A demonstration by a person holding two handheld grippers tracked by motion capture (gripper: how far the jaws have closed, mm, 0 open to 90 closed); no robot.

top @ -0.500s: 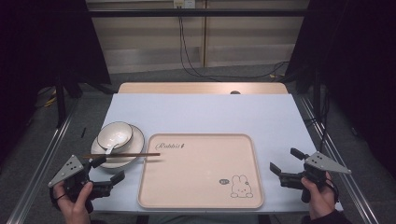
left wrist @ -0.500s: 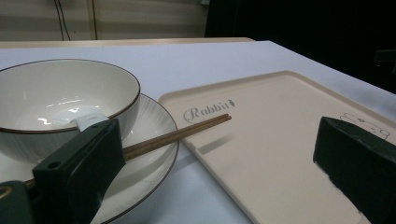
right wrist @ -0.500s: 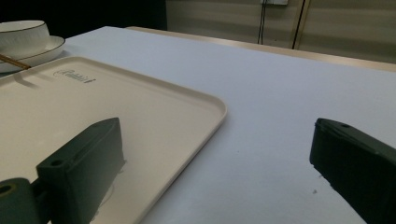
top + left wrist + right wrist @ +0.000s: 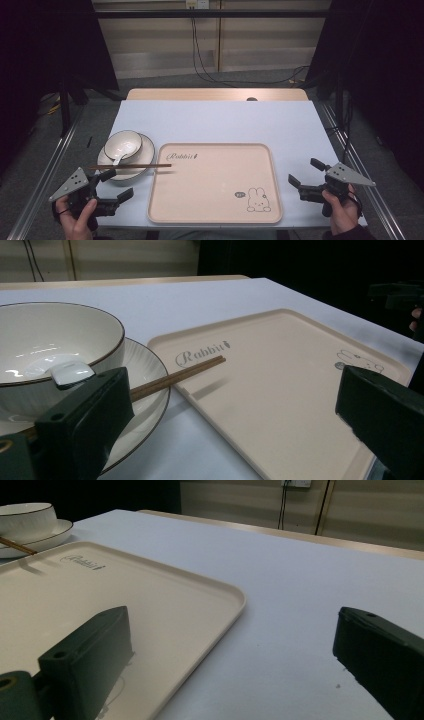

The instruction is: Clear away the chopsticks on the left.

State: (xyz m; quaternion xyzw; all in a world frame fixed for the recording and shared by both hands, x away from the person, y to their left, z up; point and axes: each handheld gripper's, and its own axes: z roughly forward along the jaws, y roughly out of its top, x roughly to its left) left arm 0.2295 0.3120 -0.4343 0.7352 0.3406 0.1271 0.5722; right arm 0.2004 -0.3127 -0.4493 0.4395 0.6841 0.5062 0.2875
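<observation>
Tableware sits unmoved, as far as we can judge. From the high view we see the bowl on its plate at the left, chopsticks across the plate with tips over the empty tray. Our left gripper waits agape just near of the plate; our right gripper gapes right of the tray. Left gripper view: bowl and spoon lie close ahead, ungrasped. Right gripper view: tray corner lies between our spread jaws, nothing held.
</observation>
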